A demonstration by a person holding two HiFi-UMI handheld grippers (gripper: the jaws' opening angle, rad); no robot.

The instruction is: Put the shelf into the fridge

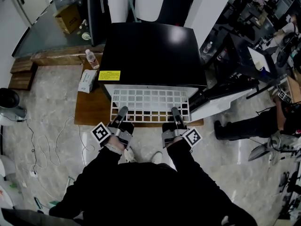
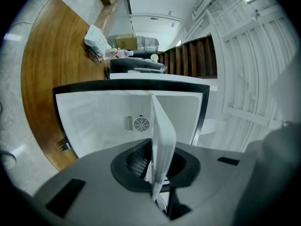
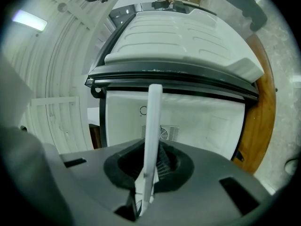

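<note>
A white wire grid shelf (image 1: 150, 103) lies flat in front of the small black fridge (image 1: 153, 51), its far edge at the open mouth. My left gripper (image 1: 121, 113) is shut on the shelf's near left edge and my right gripper (image 1: 176, 113) is shut on its near right edge. In the left gripper view the shelf (image 2: 162, 145) runs edge-on between the jaws toward the white fridge interior (image 2: 103, 119) with a round fan grille. The right gripper view shows the shelf (image 3: 151, 145) edge-on likewise, pointing into the fridge cavity (image 3: 202, 126).
The fridge stands on a low wooden platform (image 1: 89, 109). Its open door (image 1: 223, 100) swings out to the right. A tissue pack (image 1: 87, 80) and a water bottle (image 1: 92, 58) sit left of the fridge. A person's legs (image 1: 244, 126) are at the right. Cables trail on the floor at left.
</note>
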